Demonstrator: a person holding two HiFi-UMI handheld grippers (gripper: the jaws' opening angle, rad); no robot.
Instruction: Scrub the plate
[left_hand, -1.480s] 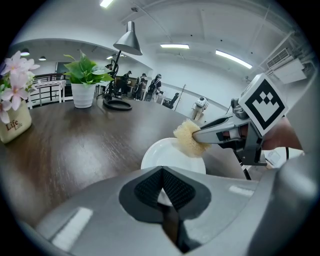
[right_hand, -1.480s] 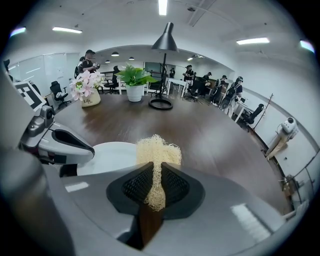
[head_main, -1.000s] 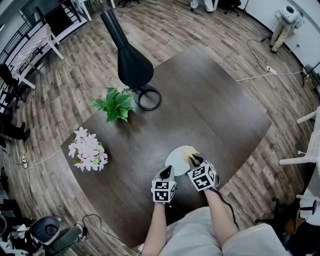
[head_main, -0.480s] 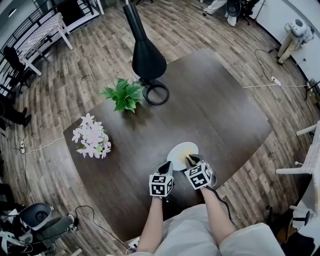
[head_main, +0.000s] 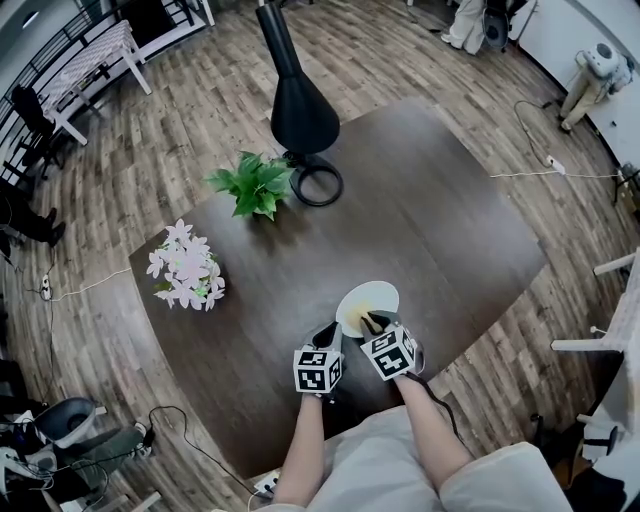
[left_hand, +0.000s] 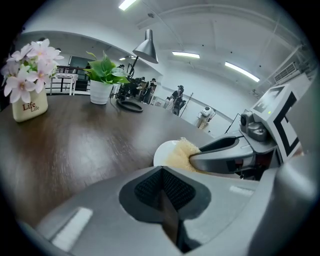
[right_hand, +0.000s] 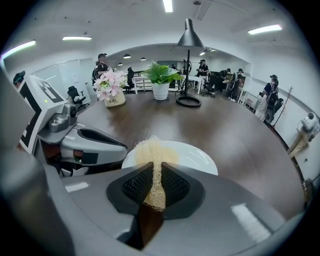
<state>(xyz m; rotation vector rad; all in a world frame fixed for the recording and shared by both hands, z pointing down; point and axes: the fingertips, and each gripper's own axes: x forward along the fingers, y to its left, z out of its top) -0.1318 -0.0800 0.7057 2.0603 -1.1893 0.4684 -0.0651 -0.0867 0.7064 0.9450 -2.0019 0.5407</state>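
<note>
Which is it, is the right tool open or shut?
Shut: the right tool pinches a yellowish mesh scrubber over the white plate.

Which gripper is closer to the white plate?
Right. The right gripper, shut on the scrub pad, reaches over the plate. The left gripper, shut and empty, sits just off the plate's left rim.

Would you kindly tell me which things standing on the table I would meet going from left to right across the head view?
pink flowers → green plant → black lamp → white plate
</note>
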